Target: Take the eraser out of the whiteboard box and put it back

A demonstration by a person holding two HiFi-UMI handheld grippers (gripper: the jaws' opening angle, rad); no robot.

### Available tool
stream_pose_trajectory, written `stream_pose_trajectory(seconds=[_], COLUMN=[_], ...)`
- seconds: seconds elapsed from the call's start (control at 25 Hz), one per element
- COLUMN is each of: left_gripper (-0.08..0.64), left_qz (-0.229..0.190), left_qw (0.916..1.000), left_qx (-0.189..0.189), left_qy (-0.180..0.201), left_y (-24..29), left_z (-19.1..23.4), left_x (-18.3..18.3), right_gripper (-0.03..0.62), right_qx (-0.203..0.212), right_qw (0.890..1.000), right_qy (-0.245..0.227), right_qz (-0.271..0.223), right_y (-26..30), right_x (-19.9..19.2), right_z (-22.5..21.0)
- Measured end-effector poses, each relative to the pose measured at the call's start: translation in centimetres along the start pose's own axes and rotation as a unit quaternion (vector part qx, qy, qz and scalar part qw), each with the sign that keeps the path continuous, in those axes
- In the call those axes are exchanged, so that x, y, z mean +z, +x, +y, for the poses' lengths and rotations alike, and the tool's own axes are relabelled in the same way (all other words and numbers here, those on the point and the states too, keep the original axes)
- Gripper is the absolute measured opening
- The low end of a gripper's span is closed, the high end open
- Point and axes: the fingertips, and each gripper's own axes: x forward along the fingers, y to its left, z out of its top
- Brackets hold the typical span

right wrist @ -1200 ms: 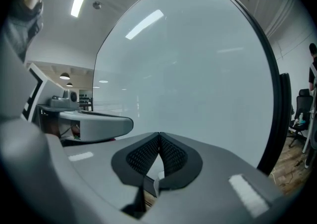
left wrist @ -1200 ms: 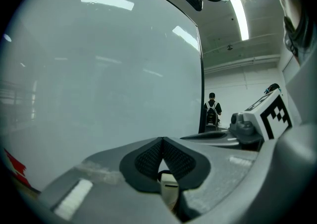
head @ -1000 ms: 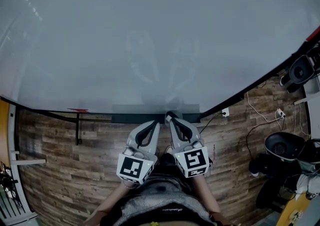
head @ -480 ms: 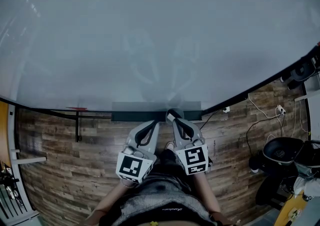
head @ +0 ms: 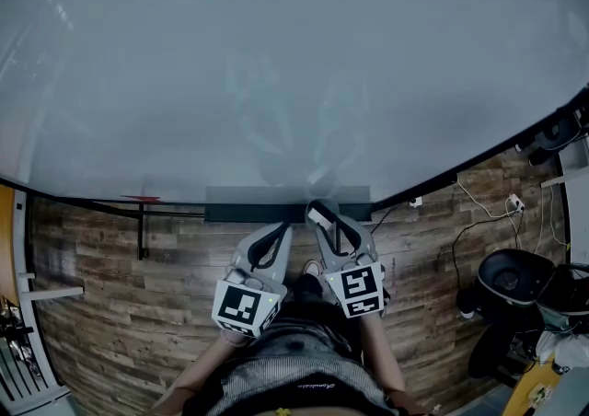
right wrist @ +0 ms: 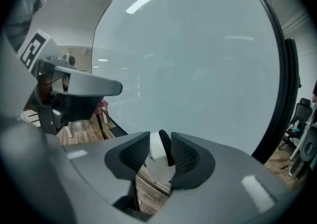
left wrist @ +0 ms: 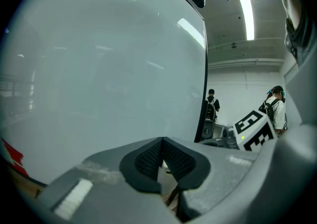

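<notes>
The whiteboard [head: 276,64] fills the upper part of the head view. Its dark box [head: 248,214] runs along its lower edge. The eraser [head: 318,215], white with a black felt side, stands upright between the fingers of my right gripper [head: 319,217] at the box's right part. In the right gripper view the eraser [right wrist: 156,152] sits in the gap of my right gripper [right wrist: 159,153], whose jaws have just been opening and stand loose around it. My left gripper [head: 282,230] hangs just below the box, shut, its pads [left wrist: 151,157] meeting with nothing between them.
Wood-plank floor [head: 138,304] lies below the board. A black stand leg [head: 143,232] is at the left, a wall socket with cables [head: 414,205] and a black round seat [head: 515,278] at the right. Two people [left wrist: 212,105] stand far off beyond the board's edge.
My right gripper has sunk a little toward the box with the eraser, and its fingers look slightly more spread. The left gripper has hardly moved.
</notes>
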Motion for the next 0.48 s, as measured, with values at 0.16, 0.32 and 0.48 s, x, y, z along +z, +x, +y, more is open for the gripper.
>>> stream_pose_trajectory(seconds=[0.16,0.32,0.48], left_gripper=[0.0,0.0,0.0], left_qz=[-0.017,-0.013,-0.027], left_qw=[0.9999,0.9999,0.9995], left_qx=[-0.002,0.01,0.015], left_qy=[-0.001,0.0,-0.004], left_y=[0.1,-0.5,-0.6], left_z=[0.3,0.6,1.1], left_x=[-0.1,-0.1,0.0], right_gripper=[0.163,0.187,0.192], right_qx=[0.011,0.016,0.026], right_qw=[1.0,0.999,0.999], right_qy=[-0.005,-0.005,-0.006], right_qz=[0.02,0.027,0.034], right_y=[0.7,0.9,1.5], right_x=[-0.8,-1.0,-1.3], right_z=[-0.3,-0.5,-0.5])
